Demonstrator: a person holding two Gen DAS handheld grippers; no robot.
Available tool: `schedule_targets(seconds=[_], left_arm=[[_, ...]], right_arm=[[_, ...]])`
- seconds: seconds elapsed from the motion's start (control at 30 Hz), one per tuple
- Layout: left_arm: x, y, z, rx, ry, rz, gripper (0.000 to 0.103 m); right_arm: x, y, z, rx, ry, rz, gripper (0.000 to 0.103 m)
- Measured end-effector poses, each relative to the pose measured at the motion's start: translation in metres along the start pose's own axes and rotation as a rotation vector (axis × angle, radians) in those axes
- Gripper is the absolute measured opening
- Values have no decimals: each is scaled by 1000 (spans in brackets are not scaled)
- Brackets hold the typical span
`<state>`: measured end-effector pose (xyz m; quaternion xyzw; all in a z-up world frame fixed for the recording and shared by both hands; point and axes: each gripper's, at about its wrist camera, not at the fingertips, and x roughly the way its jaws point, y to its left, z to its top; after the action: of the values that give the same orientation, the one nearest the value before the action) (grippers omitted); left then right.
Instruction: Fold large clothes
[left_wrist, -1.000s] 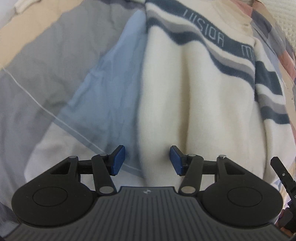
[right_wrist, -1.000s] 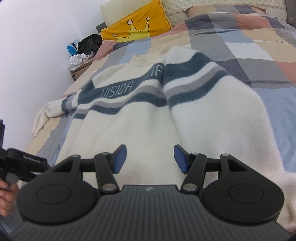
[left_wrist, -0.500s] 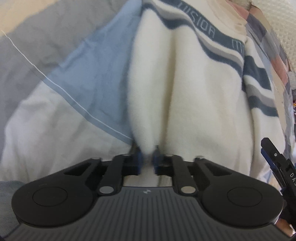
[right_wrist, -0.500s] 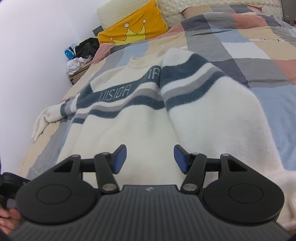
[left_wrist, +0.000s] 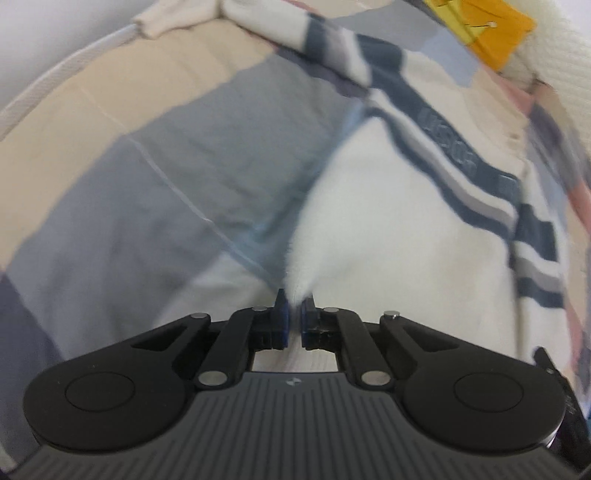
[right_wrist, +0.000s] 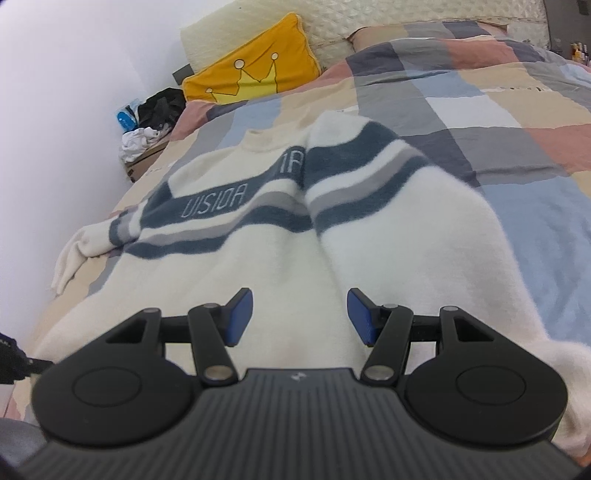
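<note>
A cream sweater (right_wrist: 295, 258) with navy and grey stripes lies spread on a patchwork bed cover (right_wrist: 480, 92), its right sleeve folded in over the body. My left gripper (left_wrist: 294, 314) is shut on the sweater's (left_wrist: 388, 229) lower left hem corner and holds that corner lifted off the bed. The blurred picture shows the fabric pulled up into a peak at the blue pads. My right gripper (right_wrist: 300, 317) hovers open just above the sweater's lower middle, with nothing pinched between its blue pads. The far left sleeve (right_wrist: 74, 254) trails toward the bed's edge.
A yellow crown pillow (right_wrist: 251, 77) and a cream quilted pillow (right_wrist: 369, 18) lie at the head of the bed. A side table with dark and white clutter (right_wrist: 147, 125) stands by the white wall on the left. The bed's left edge (left_wrist: 55, 85) runs close to the sweater.
My left gripper went from open around the hem to shut on it, then rose and swung, lifting the corner. The right gripper kept its place and stayed open.
</note>
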<state>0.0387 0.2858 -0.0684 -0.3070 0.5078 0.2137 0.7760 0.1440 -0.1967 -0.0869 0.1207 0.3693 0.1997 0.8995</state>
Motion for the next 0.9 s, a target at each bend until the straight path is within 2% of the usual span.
schedule_targets(seconds=[0.2, 0.33, 0.4, 0.43, 0.47, 0.53, 0.7, 0.9], left_arm=[[10, -12, 0, 45, 21, 64, 7], [6, -24, -10, 144, 8, 98, 9], [1, -32, -13, 193, 2, 106, 15], [-1, -34, -13, 204, -7, 109, 23], [-5, -35, -14, 215, -15, 109, 33], [-13, -43, -15, 249, -47, 107, 42], [-21, -78, -18, 387, -94, 100, 46], [-23, -140, -19, 468, -154, 15, 46]], right_arm=[[2, 1, -1, -10, 14, 0, 59], [1, -3, 1, 9, 5, 0, 59], [1, -2, 0, 11, 4, 0, 59], [1, -3, 1, 9, 4, 0, 59], [1, -3, 1, 8, 4, 0, 59], [0, -2, 1, 4, 3, 1, 59], [-6, -3, 2, 3, -30, -17, 59], [-16, -14, 12, 28, -90, -69, 59]])
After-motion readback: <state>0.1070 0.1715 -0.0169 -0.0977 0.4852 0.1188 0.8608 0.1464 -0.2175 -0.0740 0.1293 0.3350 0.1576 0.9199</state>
